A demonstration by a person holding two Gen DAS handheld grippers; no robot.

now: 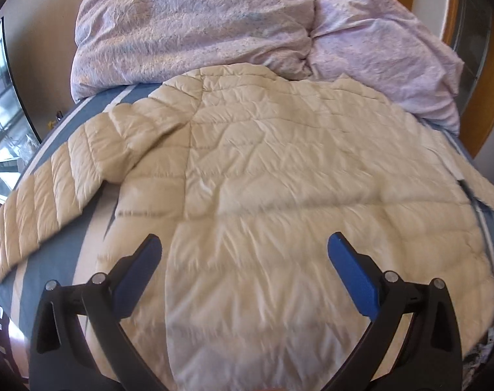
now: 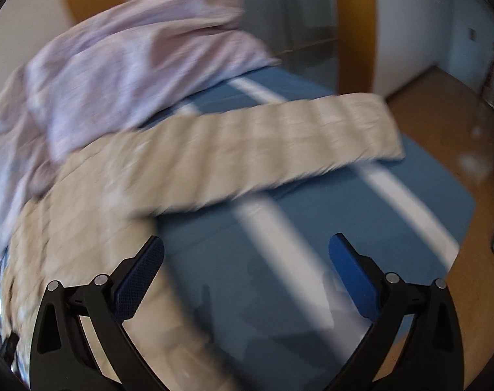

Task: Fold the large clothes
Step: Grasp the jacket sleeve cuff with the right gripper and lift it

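We have a cream quilted puffer jacket [image 1: 263,163] spread flat on the blue-and-white striped bedsheet [image 1: 45,228], with a rumpled lilac duvet [image 1: 194,29] piled beyond it. Our left gripper [image 1: 245,252] hovers over the lower part of the jacket's body, jaws spread wide with nothing between them; the hem runs below and between its fingers, and the left sleeve [image 1: 51,189] stretches away to that claw's left, angled down toward the bed's edge.

Our right gripper [image 2: 246,251] is also wide open and empty, poised above bare sheet just right of the jacket's side edge. The right sleeve [image 2: 279,143] lies ahead of it, straight out across the sheet, its cuff [image 2: 390,130] far ahead and to the right. This view is smeared by motion blur, so fine detail is lost.

We judge the jacket light, soft and lofty: the down filling will compress under the pads and spring back, and the smooth shell looks slippery. A thin pinch of shell alone would likely slide out, so we should bite a full thickness at a stitched seam, the cuff, or the hem corner. Sleeves look the easiest first folds: take each near the cuff and lay it across the body.
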